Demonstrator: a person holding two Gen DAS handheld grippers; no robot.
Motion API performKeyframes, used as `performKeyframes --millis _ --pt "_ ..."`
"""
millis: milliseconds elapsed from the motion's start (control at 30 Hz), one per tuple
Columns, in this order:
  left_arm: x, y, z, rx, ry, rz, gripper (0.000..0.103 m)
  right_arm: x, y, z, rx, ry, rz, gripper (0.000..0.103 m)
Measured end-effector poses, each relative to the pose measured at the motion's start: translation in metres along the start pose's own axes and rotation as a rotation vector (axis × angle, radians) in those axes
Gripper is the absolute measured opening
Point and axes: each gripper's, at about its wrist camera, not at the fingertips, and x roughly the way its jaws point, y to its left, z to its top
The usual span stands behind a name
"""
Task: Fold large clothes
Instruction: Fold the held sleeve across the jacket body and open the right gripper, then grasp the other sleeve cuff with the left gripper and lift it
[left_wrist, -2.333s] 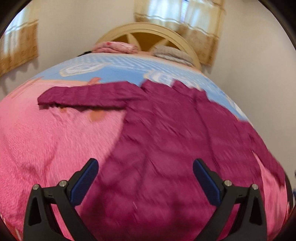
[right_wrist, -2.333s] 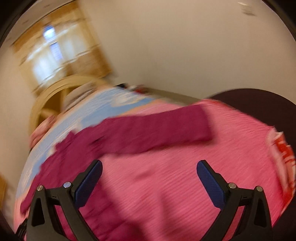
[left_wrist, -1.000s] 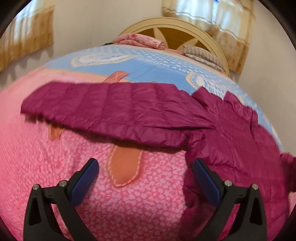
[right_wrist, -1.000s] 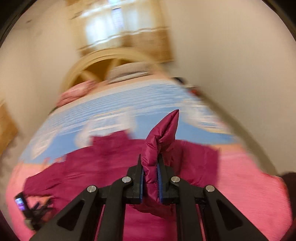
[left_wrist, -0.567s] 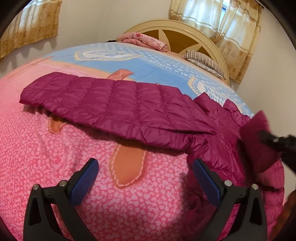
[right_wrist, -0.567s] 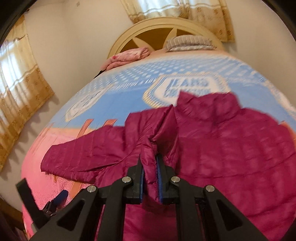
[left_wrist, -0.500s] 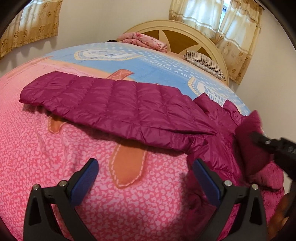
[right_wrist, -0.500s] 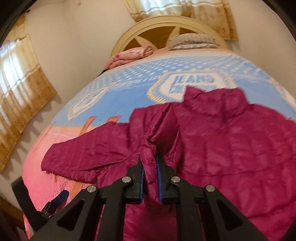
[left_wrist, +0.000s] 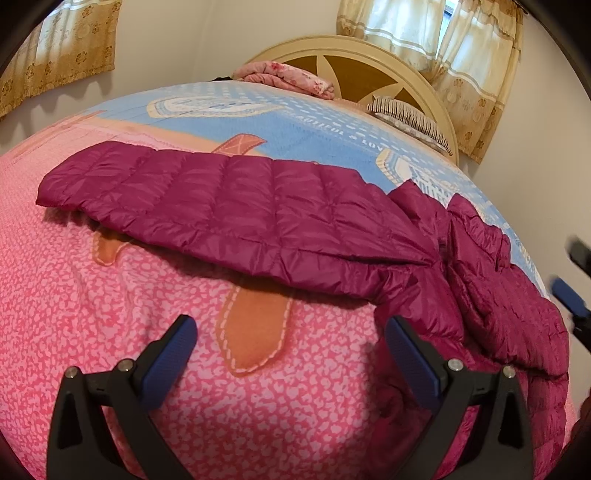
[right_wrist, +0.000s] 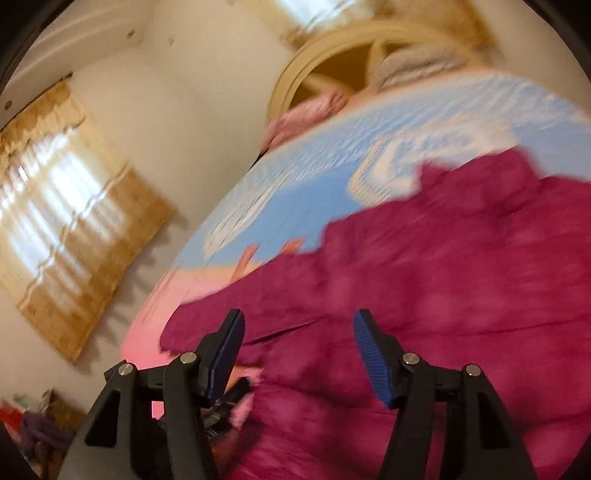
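Note:
A magenta quilted jacket (left_wrist: 491, 295) lies on the bed, one sleeve (left_wrist: 229, 206) stretched out flat to the left. My left gripper (left_wrist: 288, 343) hovers open over the pink bedspread just in front of that sleeve, its right finger near the jacket's side. The right gripper (left_wrist: 574, 275) shows at the right edge of the left wrist view, above the jacket's body. In the blurred right wrist view the right gripper (right_wrist: 299, 343) has its jaws opening over the jacket (right_wrist: 443, 277), with nothing pressed between the pads.
The bedspread (left_wrist: 92, 314) is pink near me and blue farther back. A cream headboard (left_wrist: 354, 51) with a pink folded blanket (left_wrist: 288, 75) and a striped pillow (left_wrist: 410, 114) stands at the far end. Curtained windows (right_wrist: 70, 206) and walls close in around the bed.
The right gripper let go of the jacket fold it was pinching; its jaws parted and it dropped lower, swinging aside. In the left wrist view it slid to the right edge. The left gripper stayed put.

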Motion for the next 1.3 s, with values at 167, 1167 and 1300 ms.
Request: performKeyframes --millis 167,1167,1300 --pt "0.005 -0.007 0.001 0.026 0.011 0.031 0.103 -0.068 -0.096 0.011 0.082 -0.091 -0.310 0.050" --pt "0.063 -0.143 0.013 0.288 0.064 0.173 0.103 -0.025 -0.165 -0.007 0.042 0.017 -0.584 0.042" --pt "0.034 -0.123 0.024 0.220 0.011 0.119 0.103 -0.024 -0.162 -0.013 0.026 0.010 -0.579 0.048"
